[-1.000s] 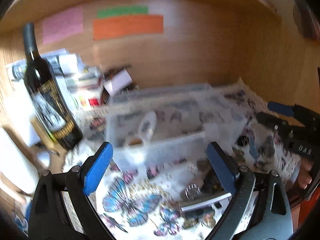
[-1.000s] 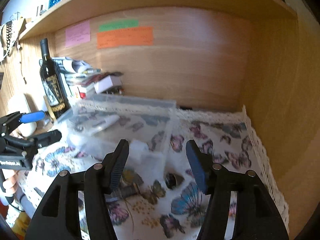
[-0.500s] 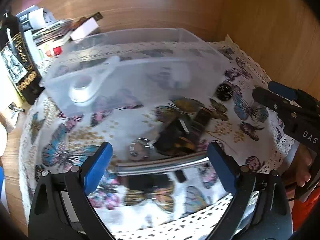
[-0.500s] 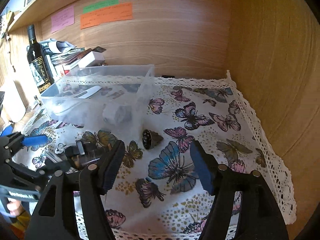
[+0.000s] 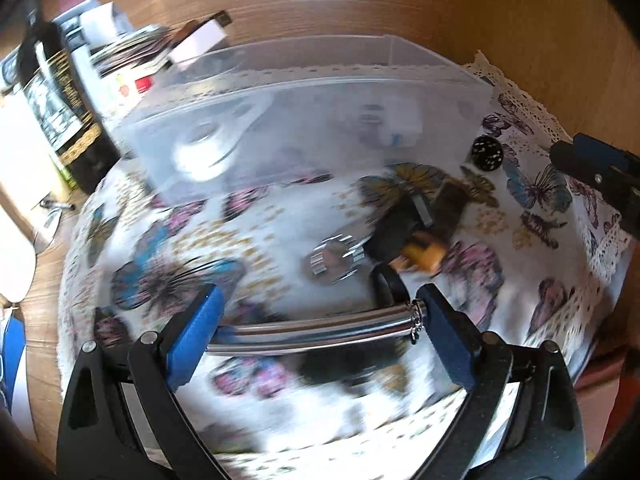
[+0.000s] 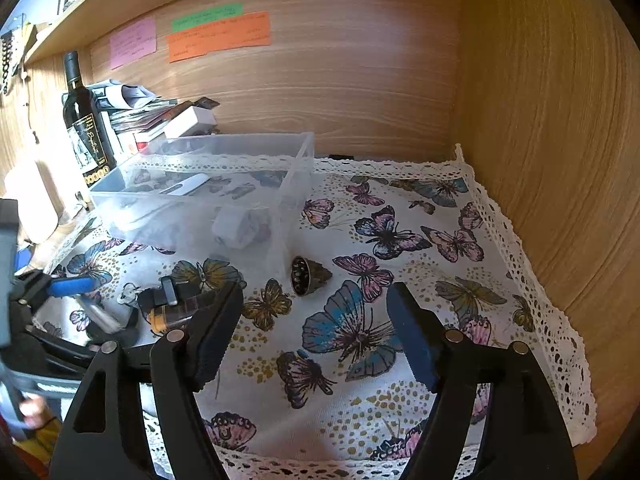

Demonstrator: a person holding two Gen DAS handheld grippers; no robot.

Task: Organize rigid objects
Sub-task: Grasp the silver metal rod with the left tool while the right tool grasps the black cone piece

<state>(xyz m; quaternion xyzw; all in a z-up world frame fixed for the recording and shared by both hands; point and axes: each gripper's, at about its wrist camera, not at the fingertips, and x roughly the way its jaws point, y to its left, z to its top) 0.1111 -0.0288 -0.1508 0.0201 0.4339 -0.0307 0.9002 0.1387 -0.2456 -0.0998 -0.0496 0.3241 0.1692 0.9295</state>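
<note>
My left gripper [image 5: 320, 330] is open, its fingers on either side of a shiny metal bar [image 5: 316, 330] that lies on the butterfly cloth [image 5: 280, 216]; whether the pads touch it I cannot tell. Beyond it lie a small chrome knob [image 5: 334, 258], a black and orange object [image 5: 416, 236] and a dark round capsule [image 5: 486, 154]. A clear plastic bin [image 5: 304, 116] holds a white item [image 5: 200, 156]. My right gripper [image 6: 314, 336] is open and empty above the cloth [image 6: 400, 280], near the capsule [image 6: 304, 276]. The left gripper shows at the left of the right wrist view [image 6: 60, 296].
A wine bottle [image 6: 84, 120] and a stack of papers and boxes [image 6: 160, 116] stand left of the bin [image 6: 208, 196]. Wooden walls close in the back [image 6: 340, 80] and right side [image 6: 560, 140]. Coloured notes [image 6: 218, 36] hang on the back wall.
My left gripper has dropped and moved forward over the metal bar, so the bar now lies between its fingers. My right gripper has lifted slightly and drawn back.
</note>
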